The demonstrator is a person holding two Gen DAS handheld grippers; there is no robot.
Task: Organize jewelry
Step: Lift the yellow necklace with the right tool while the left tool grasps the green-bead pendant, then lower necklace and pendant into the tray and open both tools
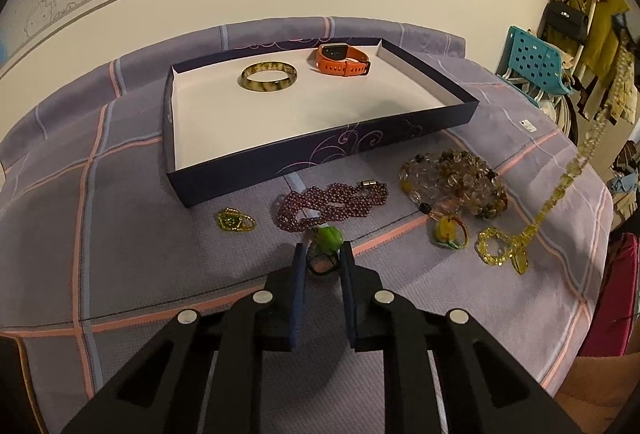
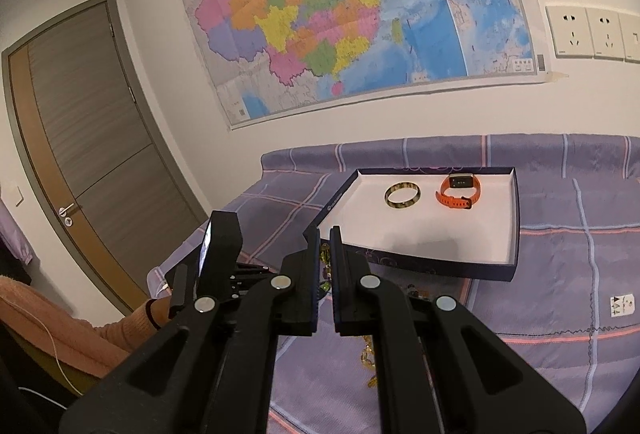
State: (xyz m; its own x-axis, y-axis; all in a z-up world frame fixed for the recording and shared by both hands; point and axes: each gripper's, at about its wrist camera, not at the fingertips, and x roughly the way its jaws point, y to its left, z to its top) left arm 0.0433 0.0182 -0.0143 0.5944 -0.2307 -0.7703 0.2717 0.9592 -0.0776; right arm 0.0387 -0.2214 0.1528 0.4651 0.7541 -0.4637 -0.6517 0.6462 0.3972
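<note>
Navy swirl-printed tray with white floor, orange watch, purple plaid cloth, maroon beads

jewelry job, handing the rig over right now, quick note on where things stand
Left tool: open around the green bead pendant, not yet closed.
Right tool: raised, shut on the yellow bead necklace, whose lower end still lies on the bedspread.
Done: bangle and orange watch are in the box.
Left: purple bead strand, small green bracelet, chunky stone necklace, yellow charm.
</note>
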